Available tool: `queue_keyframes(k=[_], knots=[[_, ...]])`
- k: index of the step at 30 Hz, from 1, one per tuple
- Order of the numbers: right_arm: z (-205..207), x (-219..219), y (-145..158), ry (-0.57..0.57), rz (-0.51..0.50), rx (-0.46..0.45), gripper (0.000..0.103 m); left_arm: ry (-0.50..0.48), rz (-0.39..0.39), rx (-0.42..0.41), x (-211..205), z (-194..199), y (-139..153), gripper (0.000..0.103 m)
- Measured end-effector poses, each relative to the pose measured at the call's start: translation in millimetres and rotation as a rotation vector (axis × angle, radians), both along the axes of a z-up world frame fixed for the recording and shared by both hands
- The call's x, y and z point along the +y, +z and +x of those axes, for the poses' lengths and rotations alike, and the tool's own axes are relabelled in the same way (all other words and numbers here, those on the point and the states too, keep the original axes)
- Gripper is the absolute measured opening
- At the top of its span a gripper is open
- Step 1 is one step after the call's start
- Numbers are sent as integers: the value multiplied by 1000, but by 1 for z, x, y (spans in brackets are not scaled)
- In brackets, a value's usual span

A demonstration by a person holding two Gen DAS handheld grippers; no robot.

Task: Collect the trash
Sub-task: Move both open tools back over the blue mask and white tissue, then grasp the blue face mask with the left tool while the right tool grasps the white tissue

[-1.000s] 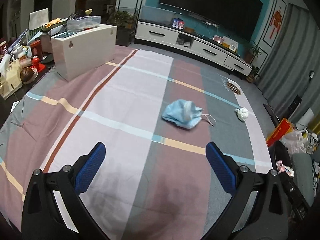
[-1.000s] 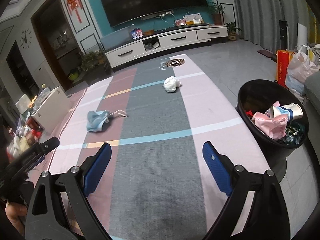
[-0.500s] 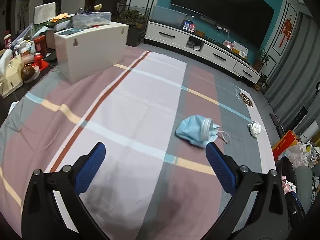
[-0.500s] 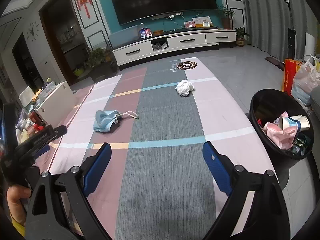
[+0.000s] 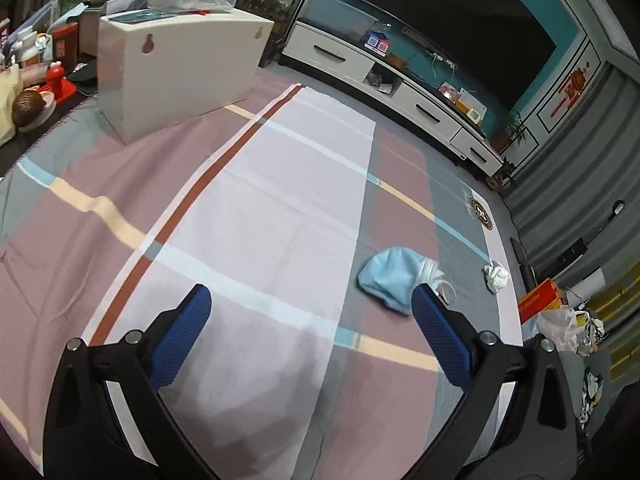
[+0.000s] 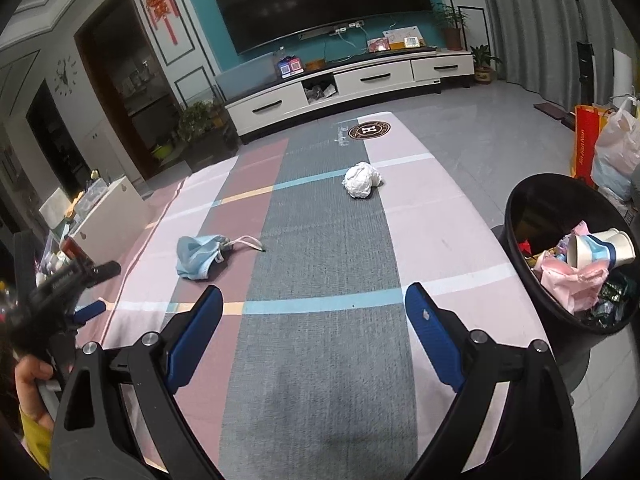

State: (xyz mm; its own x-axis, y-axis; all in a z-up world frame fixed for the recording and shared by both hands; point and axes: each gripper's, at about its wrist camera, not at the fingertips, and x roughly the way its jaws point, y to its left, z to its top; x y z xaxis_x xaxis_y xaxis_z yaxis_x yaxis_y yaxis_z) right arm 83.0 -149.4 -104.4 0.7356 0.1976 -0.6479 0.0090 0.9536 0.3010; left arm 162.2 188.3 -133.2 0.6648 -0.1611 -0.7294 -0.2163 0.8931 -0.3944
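The left gripper [image 5: 306, 312] hovers over the striped tablecloth [image 5: 280, 208], jaws spread wide and empty. The crumpled blue face mask [image 6: 198, 256] lies left of centre. The right gripper [image 6: 310, 310], likewise released, holds nothing. A white paper wad [image 6: 362, 180] lies farther off. The black trash bin [image 6: 520, 216] stands right, apparently beside the table.

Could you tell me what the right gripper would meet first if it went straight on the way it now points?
Probably only the striped tablecloth. The open right gripper points along its grey band; the crumpled white paper ball lies slightly right of that line, the light-blue face mask well left. Depth is unclear.
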Motion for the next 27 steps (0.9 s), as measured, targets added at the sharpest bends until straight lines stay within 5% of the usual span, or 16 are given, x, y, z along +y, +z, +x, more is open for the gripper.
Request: queue_keyframes(k=[10,15,17,18,24,27], knots=[[34,-20,-6,24,-39,18,90,-243,239,-55,-104,46,-7,98],[65,-28,-13,46,-66,37,90,-281,284,3,-120,63,-30,56],[85,-31,-16,37,-68,52,90,-280,287,12,-118,65,-36,27],[92,-32,-17,36,-67,54,90,-270,280,5,-113,65,-35,21],[155,-24,-25,27,-106,88,90,-183,122,-37,-80,63,-23,14],[179,-25,-31,-2,-94,111,82,-163,108,-58,-74,64,-16,14]])
